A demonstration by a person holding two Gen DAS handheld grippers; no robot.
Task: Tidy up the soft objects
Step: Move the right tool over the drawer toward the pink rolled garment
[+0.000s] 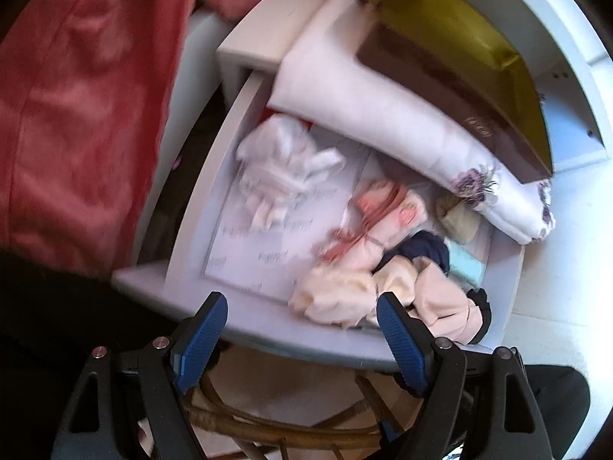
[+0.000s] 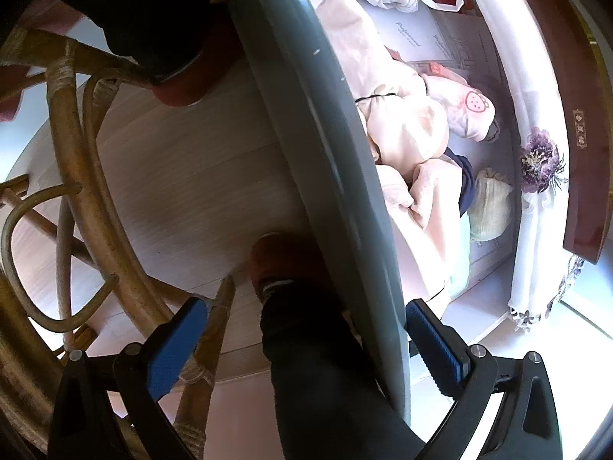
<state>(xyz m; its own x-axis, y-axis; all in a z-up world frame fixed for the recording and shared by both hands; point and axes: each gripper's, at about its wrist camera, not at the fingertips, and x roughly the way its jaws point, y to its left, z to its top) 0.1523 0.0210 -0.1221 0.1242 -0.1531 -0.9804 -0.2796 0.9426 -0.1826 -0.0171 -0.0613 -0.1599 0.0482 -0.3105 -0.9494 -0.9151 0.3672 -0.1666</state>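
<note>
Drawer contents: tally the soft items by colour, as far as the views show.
White: 1, crumpled cloth
Cream or pale pink: pile, count unclear
Pink-patterned: 1 bundle
Navy: 1 piece
Pale yellow-green: 1 bundle
Total: at least 5

The left gripper [image 1: 302, 331] points forward and down, its 2 blue-padded fingers [image 1: 201, 339] spread wide with nothing between them. The right gripper [image 2: 306, 345] is likewise spread wide and empty, tilted steeply downward. Below it show the person's dark trouser leg [image 2: 318, 375] and red shoe [image 2: 276, 260].
</note>
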